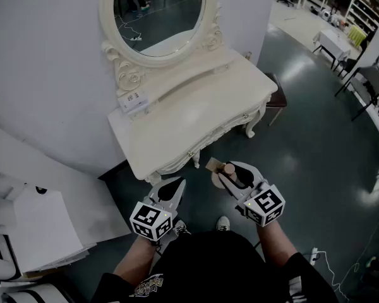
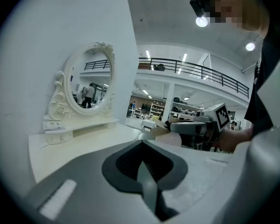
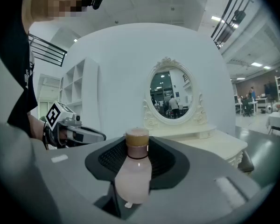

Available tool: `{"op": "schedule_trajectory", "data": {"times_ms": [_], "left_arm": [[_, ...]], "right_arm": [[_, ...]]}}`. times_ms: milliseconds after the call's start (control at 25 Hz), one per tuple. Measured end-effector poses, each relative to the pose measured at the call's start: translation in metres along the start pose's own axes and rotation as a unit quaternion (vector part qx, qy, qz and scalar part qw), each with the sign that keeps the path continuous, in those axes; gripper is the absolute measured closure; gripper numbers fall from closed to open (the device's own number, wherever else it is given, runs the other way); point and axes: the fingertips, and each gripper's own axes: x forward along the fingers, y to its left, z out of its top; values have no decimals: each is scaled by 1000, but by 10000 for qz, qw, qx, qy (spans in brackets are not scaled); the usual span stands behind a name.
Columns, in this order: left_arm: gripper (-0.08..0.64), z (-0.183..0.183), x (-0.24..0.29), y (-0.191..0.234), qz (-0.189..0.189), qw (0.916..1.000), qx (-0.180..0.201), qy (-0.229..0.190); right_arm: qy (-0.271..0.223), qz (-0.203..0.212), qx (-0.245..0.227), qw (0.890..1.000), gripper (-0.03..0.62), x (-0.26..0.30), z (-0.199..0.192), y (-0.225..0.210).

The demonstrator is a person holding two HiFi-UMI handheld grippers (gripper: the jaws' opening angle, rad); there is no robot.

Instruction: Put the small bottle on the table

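Bottle in the grip, not yet over the tabletop.
The right tool [image 1: 235,172] was clamped on the small bottle [image 3: 134,174], cap pointing forward along the jaws, in the air just short of the white tabletop [image 1: 196,115]. The left tool [image 1: 174,187] was closed and empty beside it. Next, I judged, came reaching forward over bare tabletop, lowering, then letting go.
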Motion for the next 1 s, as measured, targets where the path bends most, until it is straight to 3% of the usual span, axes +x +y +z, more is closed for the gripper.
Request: {"op": "schedule_trajectory", "data": {"times_ms": [1000], "left_arm": [[560,0,7,-17,20,10000,10,-29]], "right_arm": [[-140,111,102,9998,426,-14,1,-4]]}}
